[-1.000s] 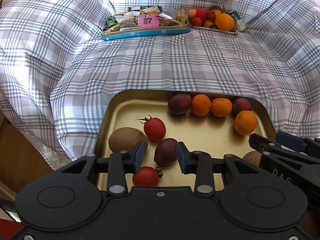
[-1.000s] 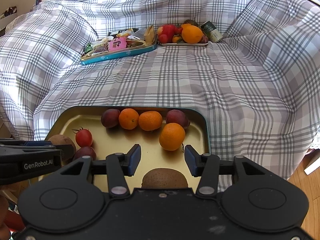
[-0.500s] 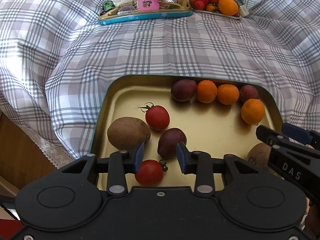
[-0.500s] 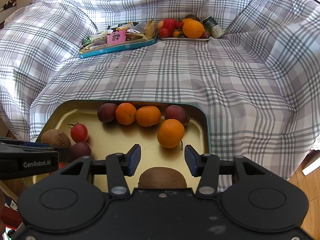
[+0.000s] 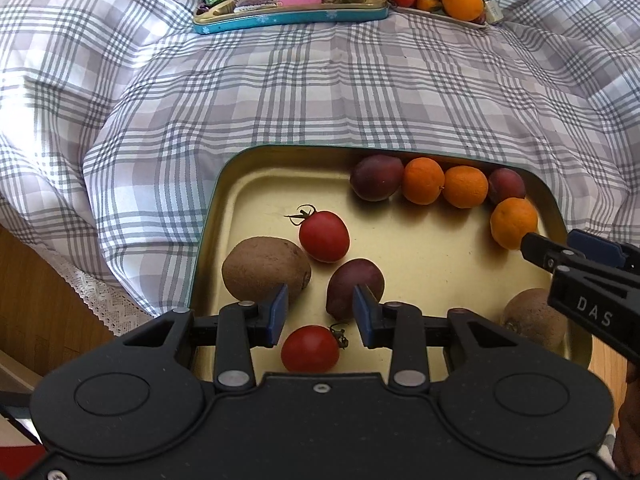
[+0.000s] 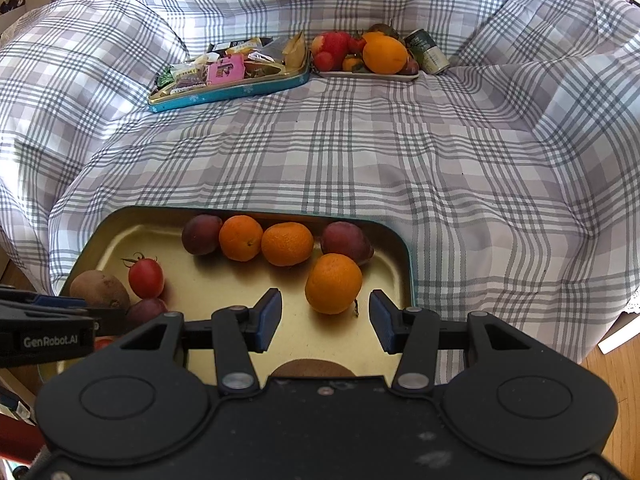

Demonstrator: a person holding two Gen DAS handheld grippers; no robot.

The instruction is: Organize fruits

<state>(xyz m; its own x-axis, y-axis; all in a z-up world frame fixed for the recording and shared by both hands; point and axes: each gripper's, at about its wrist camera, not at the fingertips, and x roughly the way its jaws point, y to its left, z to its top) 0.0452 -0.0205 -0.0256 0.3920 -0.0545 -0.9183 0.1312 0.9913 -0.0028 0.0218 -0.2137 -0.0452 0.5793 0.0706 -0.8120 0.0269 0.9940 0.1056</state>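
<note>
A gold tray [image 5: 208, 216] lies at the near edge of a checked cloth [image 5: 320, 92], with a wooden floor beyond its left side. Far back on the cloth are a blue snack tin [image 5: 292, 16], a plate of fruit [image 6: 372, 75] and a tipped can [image 6: 426, 56]. The left gripper [image 5: 320, 314] hangs over the tray's near left part, its jaws narrowly apart and gripping nothing. A tomato [image 5: 310, 349] sits just below the gap, its stem pointing right. A dark plum [image 5: 354, 286] lies behind the right pad and a kiwi [image 5: 266, 268], long axis crosswise, behind the left. The right gripper [image 6: 325, 318], somewhat wider and empty, frames a mandarin [image 6: 333, 283]. A second kiwi [image 6: 312, 368] lies under it.
</note>
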